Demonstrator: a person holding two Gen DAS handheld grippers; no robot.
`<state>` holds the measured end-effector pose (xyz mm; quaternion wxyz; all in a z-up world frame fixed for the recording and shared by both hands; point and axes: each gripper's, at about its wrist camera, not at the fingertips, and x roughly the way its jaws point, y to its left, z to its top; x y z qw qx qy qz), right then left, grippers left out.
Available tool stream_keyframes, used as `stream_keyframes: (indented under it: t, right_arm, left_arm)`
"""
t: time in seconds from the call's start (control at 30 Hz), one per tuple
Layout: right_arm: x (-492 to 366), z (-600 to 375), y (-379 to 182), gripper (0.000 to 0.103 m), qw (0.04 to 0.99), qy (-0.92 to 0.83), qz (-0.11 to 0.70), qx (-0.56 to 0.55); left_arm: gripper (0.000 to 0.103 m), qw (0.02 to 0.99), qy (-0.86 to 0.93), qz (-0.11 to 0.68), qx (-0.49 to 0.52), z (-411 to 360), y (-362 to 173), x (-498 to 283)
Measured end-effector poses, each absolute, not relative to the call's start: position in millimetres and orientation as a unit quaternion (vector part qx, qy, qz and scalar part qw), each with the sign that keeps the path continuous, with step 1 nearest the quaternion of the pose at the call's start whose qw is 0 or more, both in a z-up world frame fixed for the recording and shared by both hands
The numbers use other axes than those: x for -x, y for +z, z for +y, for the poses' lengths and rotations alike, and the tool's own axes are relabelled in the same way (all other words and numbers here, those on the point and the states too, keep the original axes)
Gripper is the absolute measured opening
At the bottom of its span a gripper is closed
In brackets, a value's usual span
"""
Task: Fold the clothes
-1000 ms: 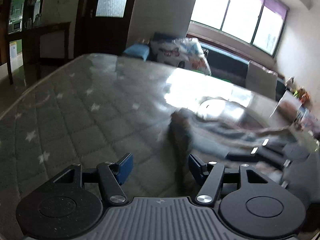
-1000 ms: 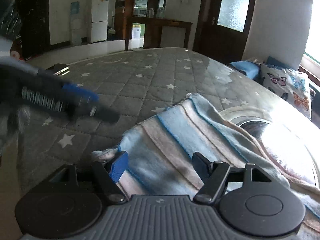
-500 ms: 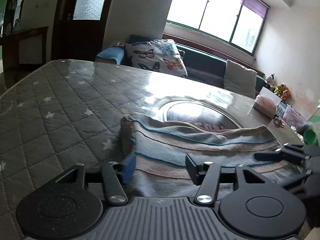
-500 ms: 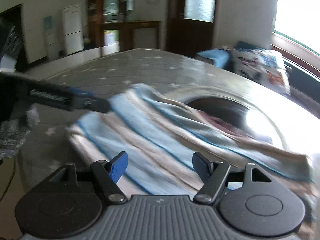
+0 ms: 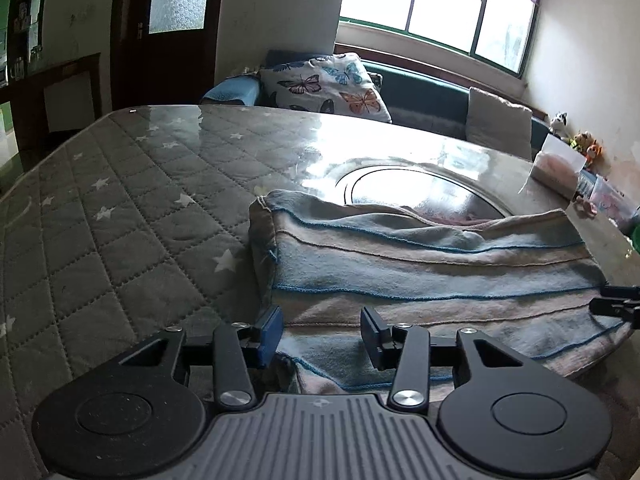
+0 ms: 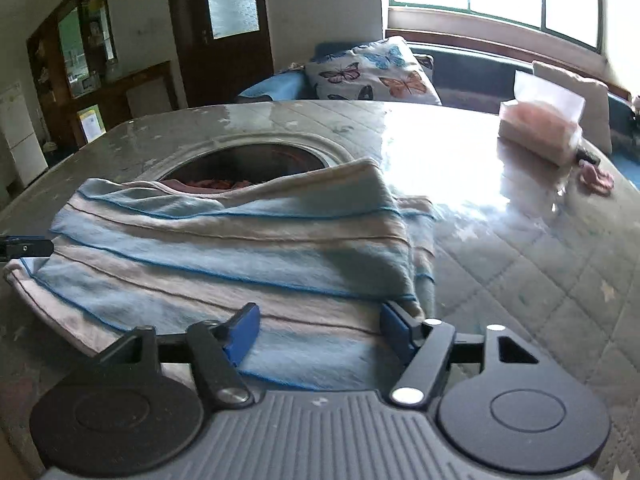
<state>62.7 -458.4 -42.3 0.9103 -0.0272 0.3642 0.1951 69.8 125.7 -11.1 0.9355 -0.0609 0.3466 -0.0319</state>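
Observation:
A blue and beige striped garment (image 5: 420, 272) lies folded in layers on the quilted grey table cover (image 5: 120, 220); it also shows in the right wrist view (image 6: 224, 248). My left gripper (image 5: 320, 332) is open, just over the garment's near left corner. My right gripper (image 6: 320, 328) is open, its fingers astride the near right edge of the garment. The tip of the right gripper (image 5: 618, 304) shows at the right edge of the left wrist view. The tip of the left gripper (image 6: 24, 246) shows at the left edge of the right wrist view.
A round glass inset (image 5: 420, 192) lies behind the garment. A tissue pack (image 6: 540, 132) and a small pink item (image 6: 596, 176) sit at the far right of the table. A butterfly cushion (image 5: 324, 88) lies on a sofa beyond the table.
Both grippers have swung round from the table's left side to face the window. The garment has gone from stretched out and moving to lying still in a folded stack.

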Motion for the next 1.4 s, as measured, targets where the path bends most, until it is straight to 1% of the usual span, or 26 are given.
stream_keyframes:
  t: [0.2, 0.33, 0.37, 0.4, 0.47, 0.63, 0.73, 0.83, 0.87, 0.9, 1.13, 1.3, 1.4]
  right_arm:
    - [-81, -453, -24, 0.065, 0.914, 0.220, 0.342, 0.018]
    - [-111, -449, -32, 0.064, 0.909, 0.220, 0.353, 0.004]
    - [-118, -450, -36, 0.062, 0.908, 0.217, 0.360, -0.002]
    - [-121, -454, -38, 0.056, 0.907, 0.216, 0.363, -0.009]
    - [-124, -461, -40, 0.052, 0.905, 0.214, 0.366, -0.026]
    - [-129, -483, -25, 0.052, 0.915, 0.207, 0.341, -0.066]
    - [-143, -495, -27, 0.050, 0.911, 0.201, 0.349, -0.085]
    - [-155, -497, -36, 0.042, 0.906, 0.199, 0.361, -0.090]
    - [-155, -493, -37, 0.035, 0.906, 0.204, 0.361, -0.086]
    - [-154, -489, -37, 0.033, 0.906, 0.208, 0.360, -0.079]
    - [-132, -451, -35, 0.033, 0.912, 0.237, 0.333, 0.007]
    - [-123, -438, -40, 0.034, 0.903, 0.262, 0.341, 0.021]
    - [-123, -440, -42, 0.033, 0.897, 0.270, 0.350, 0.009]
  left_arm:
    - [0.046, 0.934, -0.029, 0.354, 0.048, 122, -9, -77]
    - [0.046, 0.933, -0.025, 0.358, 0.040, 119, -11, -78]
    - [0.046, 0.932, -0.025, 0.359, 0.038, 118, -11, -78]
    - [0.046, 0.932, -0.025, 0.359, 0.037, 118, -11, -78]
    - [0.046, 0.931, -0.024, 0.362, 0.036, 118, -11, -79]
    - [0.048, 0.930, -0.020, 0.365, 0.028, 115, -11, -81]
    - [0.048, 0.930, -0.018, 0.365, 0.028, 115, -11, -80]
    - [0.049, 0.930, -0.016, 0.367, 0.025, 113, -11, -81]
    - [0.050, 0.930, -0.015, 0.367, 0.024, 112, -11, -81]
    - [0.050, 0.930, -0.015, 0.368, 0.023, 111, -11, -81]
    - [0.053, 0.930, -0.014, 0.368, 0.017, 108, -11, -81]
    - [0.054, 0.929, -0.014, 0.368, 0.017, 107, -11, -81]
    - [0.054, 0.929, -0.014, 0.368, 0.017, 107, -11, -81]
